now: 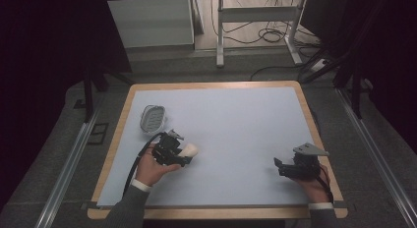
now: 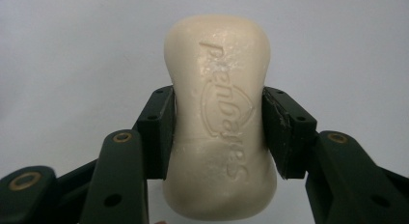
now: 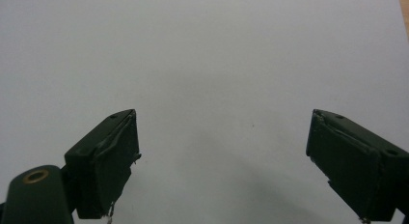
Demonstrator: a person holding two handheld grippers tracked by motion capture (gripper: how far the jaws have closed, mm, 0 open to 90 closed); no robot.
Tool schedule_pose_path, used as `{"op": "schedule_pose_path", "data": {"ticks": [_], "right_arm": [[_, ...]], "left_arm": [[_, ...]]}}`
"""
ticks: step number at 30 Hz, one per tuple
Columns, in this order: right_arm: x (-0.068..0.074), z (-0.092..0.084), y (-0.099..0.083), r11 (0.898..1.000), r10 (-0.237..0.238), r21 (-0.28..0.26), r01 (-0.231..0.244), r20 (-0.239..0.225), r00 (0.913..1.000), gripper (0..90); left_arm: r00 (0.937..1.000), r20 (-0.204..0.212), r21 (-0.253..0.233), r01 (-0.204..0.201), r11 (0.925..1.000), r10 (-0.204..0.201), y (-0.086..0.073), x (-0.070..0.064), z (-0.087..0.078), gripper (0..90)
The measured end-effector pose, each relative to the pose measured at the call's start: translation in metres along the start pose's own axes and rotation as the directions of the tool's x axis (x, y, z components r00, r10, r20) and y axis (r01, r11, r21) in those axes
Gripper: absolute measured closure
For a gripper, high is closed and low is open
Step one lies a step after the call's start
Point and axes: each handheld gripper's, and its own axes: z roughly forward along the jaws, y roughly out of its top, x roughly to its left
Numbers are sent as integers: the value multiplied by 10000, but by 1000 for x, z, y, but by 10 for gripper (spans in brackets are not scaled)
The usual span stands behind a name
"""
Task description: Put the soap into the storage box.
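A cream bar of soap with embossed lettering sits between my left gripper's black jaws, which press on its two long sides. In the high view that left gripper is at the table's left front, with the soap poking out to the right of it, lifted slightly off the mat. A pale oval soap dish with a ribbed bottom lies a short way behind and left of it. My right gripper rests at the right front; its jaws stand wide apart over bare mat.
A pale blue mat covers the wooden table. A cable trails from the left gripper toward the front edge. Beyond the table are a white cabinet and a desk frame with loose cables on the floor.
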Motion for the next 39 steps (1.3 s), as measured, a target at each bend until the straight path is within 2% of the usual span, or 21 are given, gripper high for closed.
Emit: {"op": "schedule_pose_path", "data": {"ticks": [20,25,31,39], "right_arm": [[0,1,0,10000,52,33,-52,-44,10000,110],[0,0,0,10000,61,26,-61,-48,10000,110],[-1,1,0,10000,65,16,-65,-36,10000,110],[-1,1,-1,10000,64,15,-64,-34,10000,110]], "left_arm": [[9988,-327,-102,370,9993,-373,11,26,-14,493],[9977,-538,-75,419,9991,-423,13,30,-16,493],[9970,-595,-224,490,9985,-503,17,35,-21,493],[9946,-748,-223,704,9973,-719,24,49,-24,493]]}}
